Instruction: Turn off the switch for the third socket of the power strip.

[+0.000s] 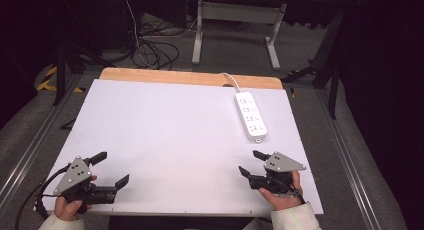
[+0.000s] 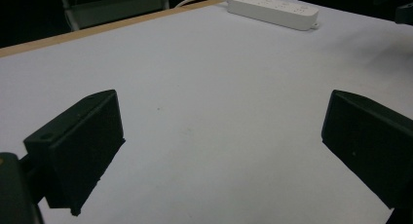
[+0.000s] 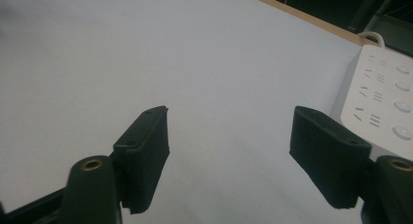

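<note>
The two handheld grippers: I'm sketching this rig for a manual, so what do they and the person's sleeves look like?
Each is a black two-jaw tool. The left gripper and right gripper both carry a grey three-cornered plate dotted with small holes. The jaws end in blocky matte black pads, mounted on arms with brass-ringed holes. A black cable trails from the left one. The person wears white sleeves.

A white-topped table [image 1: 165, 135] with a wooden far edge carries a white power strip [image 1: 251, 116].
</note>
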`<state>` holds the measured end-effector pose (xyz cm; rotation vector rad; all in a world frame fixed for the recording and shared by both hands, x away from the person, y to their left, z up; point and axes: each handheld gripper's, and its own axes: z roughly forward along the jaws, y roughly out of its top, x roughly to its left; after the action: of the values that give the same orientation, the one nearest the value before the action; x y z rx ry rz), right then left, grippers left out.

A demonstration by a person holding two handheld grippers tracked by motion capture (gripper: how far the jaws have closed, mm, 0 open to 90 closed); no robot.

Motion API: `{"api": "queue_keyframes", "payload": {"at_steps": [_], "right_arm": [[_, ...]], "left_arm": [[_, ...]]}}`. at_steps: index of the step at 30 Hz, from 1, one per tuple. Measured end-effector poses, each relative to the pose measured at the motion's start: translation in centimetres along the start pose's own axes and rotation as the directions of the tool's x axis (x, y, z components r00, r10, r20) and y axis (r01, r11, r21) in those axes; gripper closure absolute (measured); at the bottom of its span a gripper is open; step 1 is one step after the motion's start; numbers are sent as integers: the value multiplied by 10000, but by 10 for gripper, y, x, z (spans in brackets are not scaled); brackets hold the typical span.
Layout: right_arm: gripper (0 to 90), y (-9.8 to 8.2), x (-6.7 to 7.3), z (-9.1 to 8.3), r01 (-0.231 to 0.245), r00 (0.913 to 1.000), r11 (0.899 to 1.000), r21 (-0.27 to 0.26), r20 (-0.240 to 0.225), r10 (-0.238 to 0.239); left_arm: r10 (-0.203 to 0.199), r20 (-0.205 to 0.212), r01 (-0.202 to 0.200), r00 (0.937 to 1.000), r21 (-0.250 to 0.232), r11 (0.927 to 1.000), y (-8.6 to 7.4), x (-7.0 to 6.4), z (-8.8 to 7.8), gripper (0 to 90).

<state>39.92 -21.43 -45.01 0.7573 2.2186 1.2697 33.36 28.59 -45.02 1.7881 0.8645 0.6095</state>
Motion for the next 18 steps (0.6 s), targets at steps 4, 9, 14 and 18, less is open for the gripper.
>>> {"api": "queue_keyframes", "payload": {"at_steps": [4, 9, 14, 18], "right_arm": [[345, 6, -1, 0, 132, 9998, 9998, 136, -130, -130], [356, 15, -5, 1, 62, 9998, 9989, 455, -173, -54], [383, 24, -12, 3, -111, 9997, 9976, 686, -217, 126], [401, 31, -17, 5, -116, 9998, 9973, 720, -151, 127]], "left_arm": [[96, 13, -96, 10000, 4, 10000, 0, 0, -1, 27], [94, -30, -94, 10000, 51, 9999, 0, -1, 0, 37], [6, -121, -5, 9999, 11, 10000, -1, 0, 0, 37], [-17, -135, 18, 9999, 22, 10000, -1, 0, 1, 37]]}}
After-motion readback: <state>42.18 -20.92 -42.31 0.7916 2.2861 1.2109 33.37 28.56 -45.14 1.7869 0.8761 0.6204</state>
